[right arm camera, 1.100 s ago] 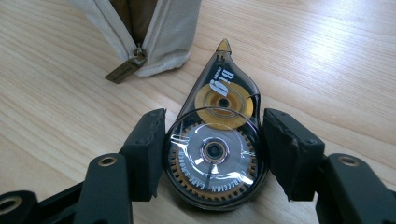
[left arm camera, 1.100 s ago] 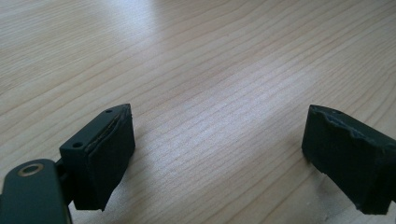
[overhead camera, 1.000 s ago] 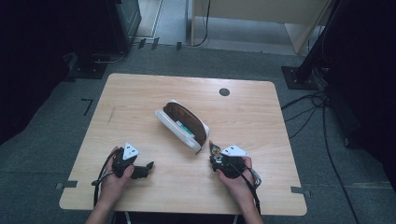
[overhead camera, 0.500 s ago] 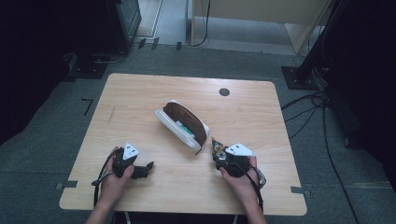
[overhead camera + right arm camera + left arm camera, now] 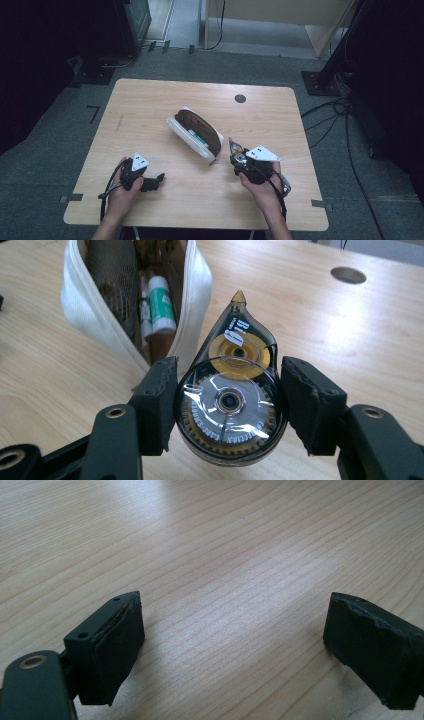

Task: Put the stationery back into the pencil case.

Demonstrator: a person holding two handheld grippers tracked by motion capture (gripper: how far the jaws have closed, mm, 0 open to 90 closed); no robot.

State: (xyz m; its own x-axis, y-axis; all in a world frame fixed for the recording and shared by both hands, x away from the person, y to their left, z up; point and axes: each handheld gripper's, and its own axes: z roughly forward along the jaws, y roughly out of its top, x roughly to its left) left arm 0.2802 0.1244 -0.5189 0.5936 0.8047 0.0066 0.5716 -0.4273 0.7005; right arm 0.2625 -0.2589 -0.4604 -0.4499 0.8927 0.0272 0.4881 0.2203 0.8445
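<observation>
Smoky see-through plastic marks the correction tape dispenser, which sits clamped between the two black pads of the right gripper, one pad pressed on each flank of its round body. Its pointed tip aims up and away from the jaws, toward the open mouth of the white pencil case, and a yellow spool and a toothed silver wheel show through the shell (the printed lettering near the tip is too partial to read). From above, the right gripper and its dispenser stand just to the right of the pencil case, close to its nearer end but not touching it. That case lies slantwise at the middle of the wooden table, unzipped, with a brown lining; inside it rest a green-and-white tube and a thinner white stick beside it. Well apart from the case, to its left and nearer the person, the left gripper lies low over the tabletop in the person's left hand. Its own camera shows its pads spread wide with bare wood grain between them, pinching nothing.
</observation>
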